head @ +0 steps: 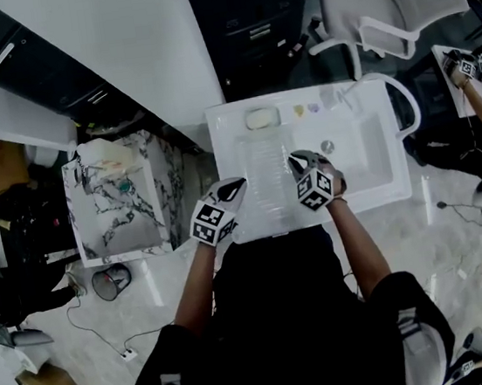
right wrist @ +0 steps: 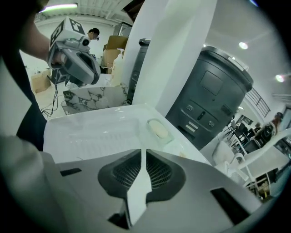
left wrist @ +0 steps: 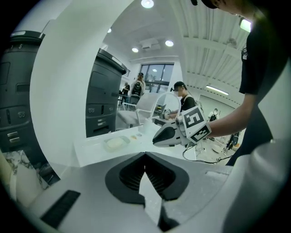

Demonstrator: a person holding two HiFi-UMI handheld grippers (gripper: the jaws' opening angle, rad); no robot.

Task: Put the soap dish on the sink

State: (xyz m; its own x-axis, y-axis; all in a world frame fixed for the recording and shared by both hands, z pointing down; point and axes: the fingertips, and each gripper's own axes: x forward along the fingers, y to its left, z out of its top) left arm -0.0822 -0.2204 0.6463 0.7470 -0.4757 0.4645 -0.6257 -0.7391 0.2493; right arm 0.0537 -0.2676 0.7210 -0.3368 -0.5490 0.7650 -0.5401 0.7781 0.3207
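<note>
White sink [head: 399, 166] fills the head view; the soap dish [head: 261, 118] lies on its far ledge, long axis running left to right, well apart from the left gripper [head: 238, 182] and right gripper [head: 294, 160] over the near rim. Left gripper view: jaws pressed together, empty. Right gripper view: the same, dish ahead.

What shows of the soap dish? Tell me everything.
The soap dish is a small, rounded oblong tray, pale and translucent like plastic, holding a cream oval bar. It lies flat on the back ledge of the white sink, towards the person's left, behind the basin. The left gripper and right gripper hover well short of it, not touching.
</note>
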